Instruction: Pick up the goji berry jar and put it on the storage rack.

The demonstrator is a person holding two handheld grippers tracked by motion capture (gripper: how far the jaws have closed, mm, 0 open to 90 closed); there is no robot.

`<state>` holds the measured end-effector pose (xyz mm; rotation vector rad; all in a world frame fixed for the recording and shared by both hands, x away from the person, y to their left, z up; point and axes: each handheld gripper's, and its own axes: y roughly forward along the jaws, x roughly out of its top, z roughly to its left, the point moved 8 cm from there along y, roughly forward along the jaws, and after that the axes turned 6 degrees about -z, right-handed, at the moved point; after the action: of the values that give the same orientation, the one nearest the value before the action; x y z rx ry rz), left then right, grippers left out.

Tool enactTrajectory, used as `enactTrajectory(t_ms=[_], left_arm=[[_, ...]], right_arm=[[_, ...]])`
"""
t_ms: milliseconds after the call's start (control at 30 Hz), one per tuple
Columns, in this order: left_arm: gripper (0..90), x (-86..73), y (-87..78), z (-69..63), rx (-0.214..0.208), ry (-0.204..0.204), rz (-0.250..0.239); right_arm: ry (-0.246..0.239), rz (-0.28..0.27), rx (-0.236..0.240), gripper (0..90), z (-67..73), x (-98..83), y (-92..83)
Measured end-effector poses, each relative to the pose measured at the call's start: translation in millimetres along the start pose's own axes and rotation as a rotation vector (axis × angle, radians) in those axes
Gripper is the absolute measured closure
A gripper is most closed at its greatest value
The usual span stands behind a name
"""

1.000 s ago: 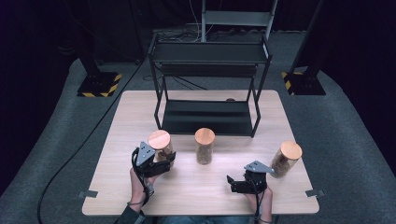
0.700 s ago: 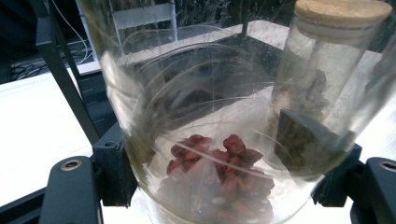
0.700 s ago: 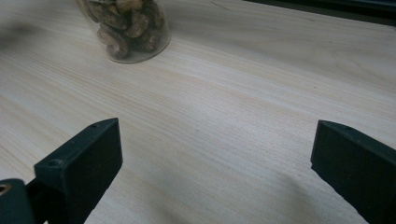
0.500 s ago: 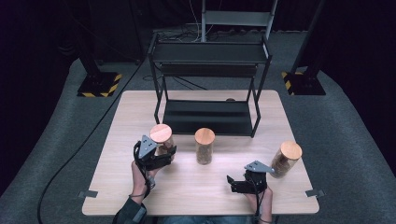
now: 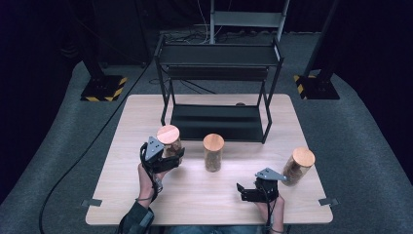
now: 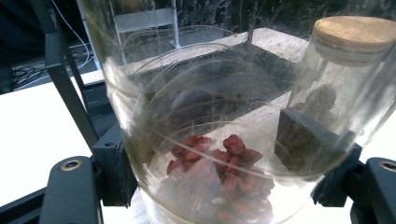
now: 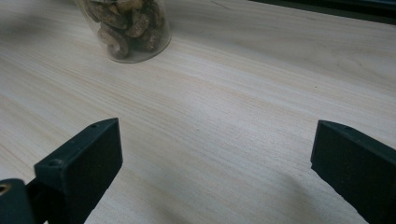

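Beyond both grippers stands a black metal rack (image 5: 219, 92) on the pale wood-grain table (image 5: 146, 204). The left gripper (image 5: 163, 158) is clamped on a clear cylindrical glass jar (image 6: 205, 140) – cork-lidded, holding wrinkled red fruit. The right gripper (image 5: 257, 191) rests with jaws apart – nothing between them.

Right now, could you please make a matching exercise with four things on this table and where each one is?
1 red-filled jar
2 middle jar
3 tilted jar
4 right gripper

a leaning near the table's right edge
b open, nothing between the jaws
c clamped in the left gripper
d standing free before the black rack

Pairs: 1-c, 2-d, 3-a, 4-b
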<state>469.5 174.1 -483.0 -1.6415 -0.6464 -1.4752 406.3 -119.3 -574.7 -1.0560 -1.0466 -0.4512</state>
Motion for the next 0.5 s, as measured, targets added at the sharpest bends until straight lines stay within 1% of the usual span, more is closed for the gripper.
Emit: enactTrajectory(t_ms=[233,400,500], left_arm=[[25.0,1.3,5.3,0.8,-0.003,-0.002,0.001],[25.0,1.1,9.7,2.8,-0.003,-0.004,0.000],[25.0,1.7,11.8,4.3,-0.002,-0.010,0.000]], right_arm=[[-0.006,0.002,0.005,1.2,0.7,-0.1,0.3],[0.000,-0.002,0.001,1.2,0.4,0.1,-0.2],[-0.006,-0.002,0.004,1.3,0.6,0.1,0.0]])
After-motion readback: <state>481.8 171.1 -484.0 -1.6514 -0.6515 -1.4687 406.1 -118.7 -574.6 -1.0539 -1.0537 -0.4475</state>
